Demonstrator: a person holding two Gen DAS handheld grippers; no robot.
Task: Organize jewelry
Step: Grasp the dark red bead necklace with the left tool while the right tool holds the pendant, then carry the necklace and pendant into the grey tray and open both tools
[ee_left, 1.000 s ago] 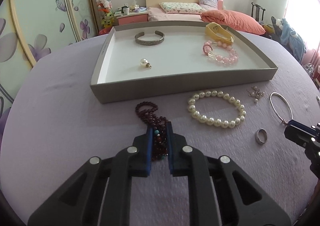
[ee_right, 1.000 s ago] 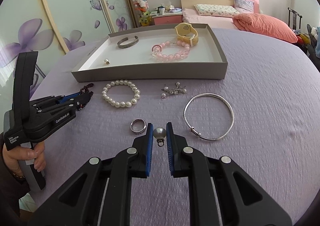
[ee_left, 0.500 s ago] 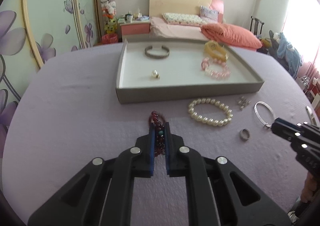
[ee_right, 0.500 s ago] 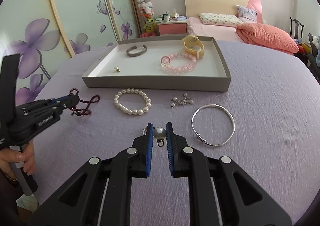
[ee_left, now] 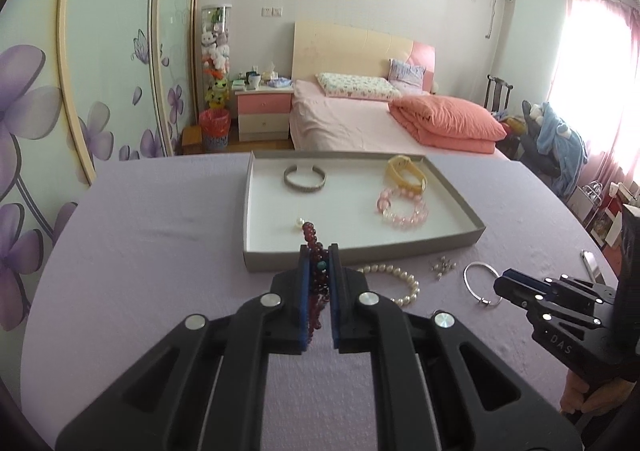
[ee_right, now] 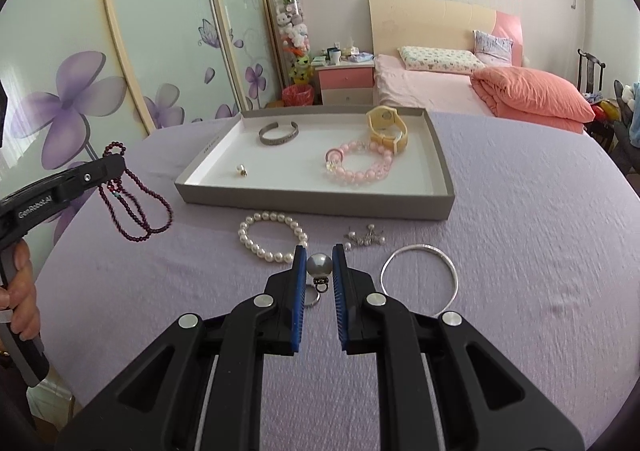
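My left gripper [ee_left: 319,253] is shut on a dark red bead necklace [ee_left: 316,271] and holds it in the air; its loops hang below the gripper in the right wrist view [ee_right: 134,207]. My right gripper [ee_right: 319,251] is shut on a grey pearl pendant [ee_right: 319,265], raised above the purple cloth. The grey tray [ee_right: 312,200] holds a silver cuff [ee_right: 278,133], a yellow watch [ee_right: 386,127], a pink bead bracelet [ee_right: 358,167] and a small pearl [ee_right: 241,169].
On the purple cloth in front of the tray lie a white pearl bracelet [ee_right: 272,237], a cluster of small pearl earrings [ee_right: 364,238], a thin silver bangle [ee_right: 418,277] and a silver ring [ee_right: 312,297]. A bed and a nightstand stand behind the table.
Both grippers have risen. The left one lifted the red necklace off the cloth so it now hangs free. The right one rose with the pearl pendant.
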